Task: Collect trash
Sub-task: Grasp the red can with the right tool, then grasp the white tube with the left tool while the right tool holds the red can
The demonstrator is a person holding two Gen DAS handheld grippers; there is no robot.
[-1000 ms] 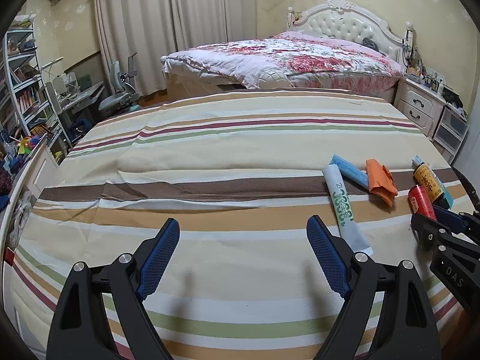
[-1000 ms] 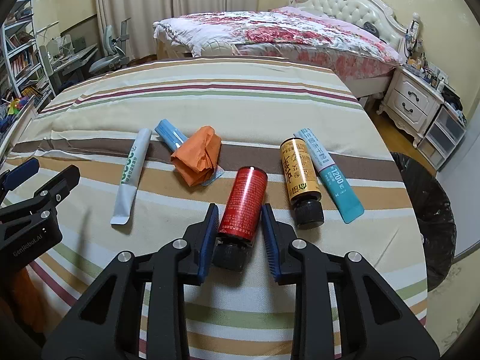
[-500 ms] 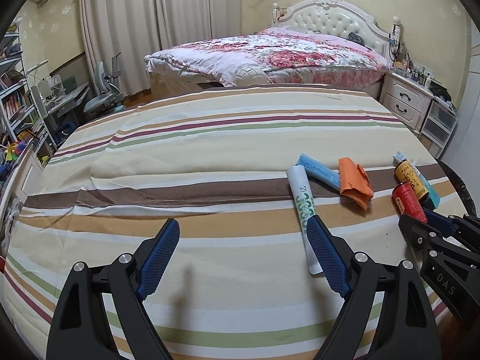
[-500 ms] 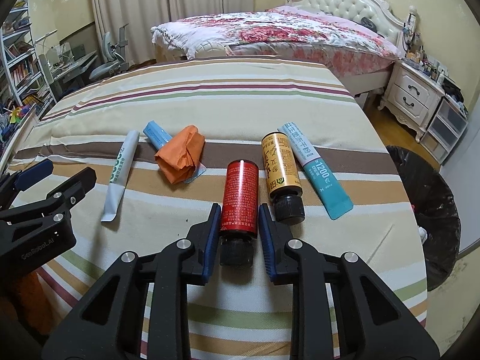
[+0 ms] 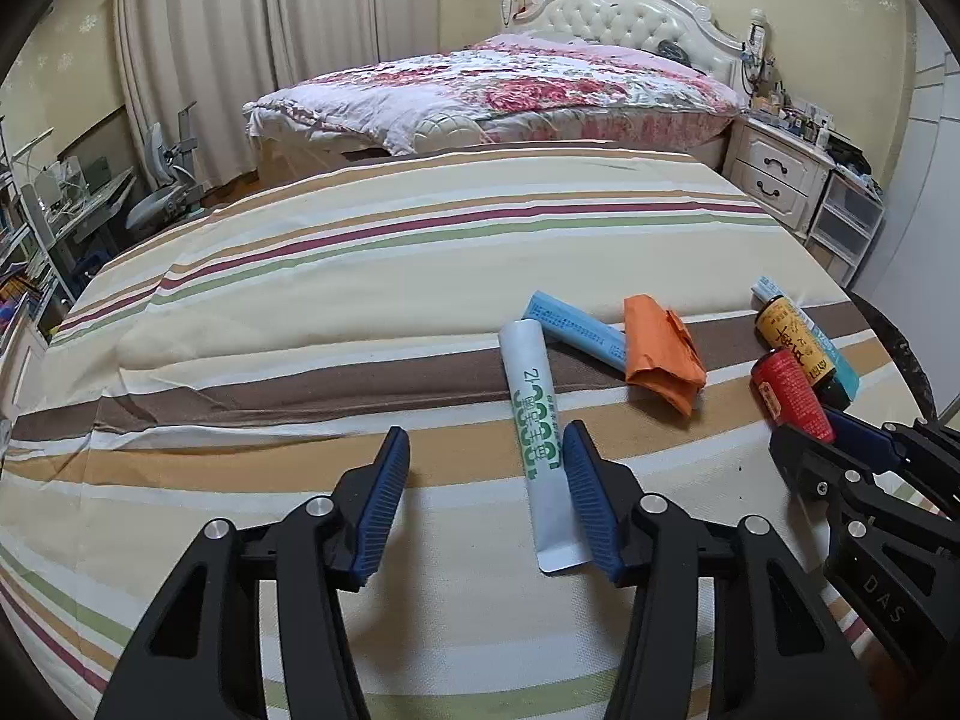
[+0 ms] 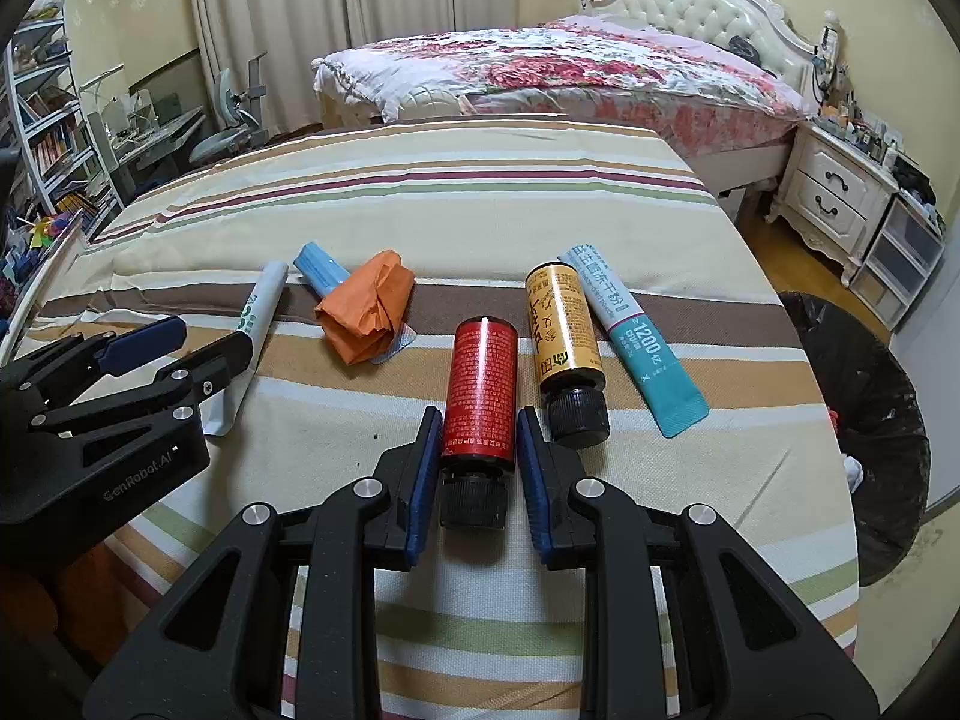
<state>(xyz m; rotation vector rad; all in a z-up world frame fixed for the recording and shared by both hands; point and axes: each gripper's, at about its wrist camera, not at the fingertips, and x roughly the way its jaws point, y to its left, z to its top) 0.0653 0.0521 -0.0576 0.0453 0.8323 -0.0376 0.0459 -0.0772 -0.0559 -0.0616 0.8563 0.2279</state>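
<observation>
Trash lies on a striped tablecloth (image 6: 420,204). My right gripper (image 6: 480,429) is shut on a red bottle (image 6: 480,396) lying with its black cap toward me; the bottle also shows in the left wrist view (image 5: 789,393). Beside it lie a yellow bottle (image 6: 561,330) and a teal tube (image 6: 636,342). My left gripper (image 5: 486,468) is open and empty, its right finger beside a white tube (image 5: 537,432). A blue tube (image 5: 576,330) and an orange wrapper (image 5: 657,348) lie behind it.
A black-lined trash bin (image 6: 864,420) stands on the floor right of the table. A bed (image 6: 540,60) and nightstand (image 6: 840,192) are behind; shelves and a desk (image 6: 72,138) are at left.
My left gripper moved right, toward the white tube, which now lies by its right finger. My right gripper stays shut on the red bottle, which has straightened.
</observation>
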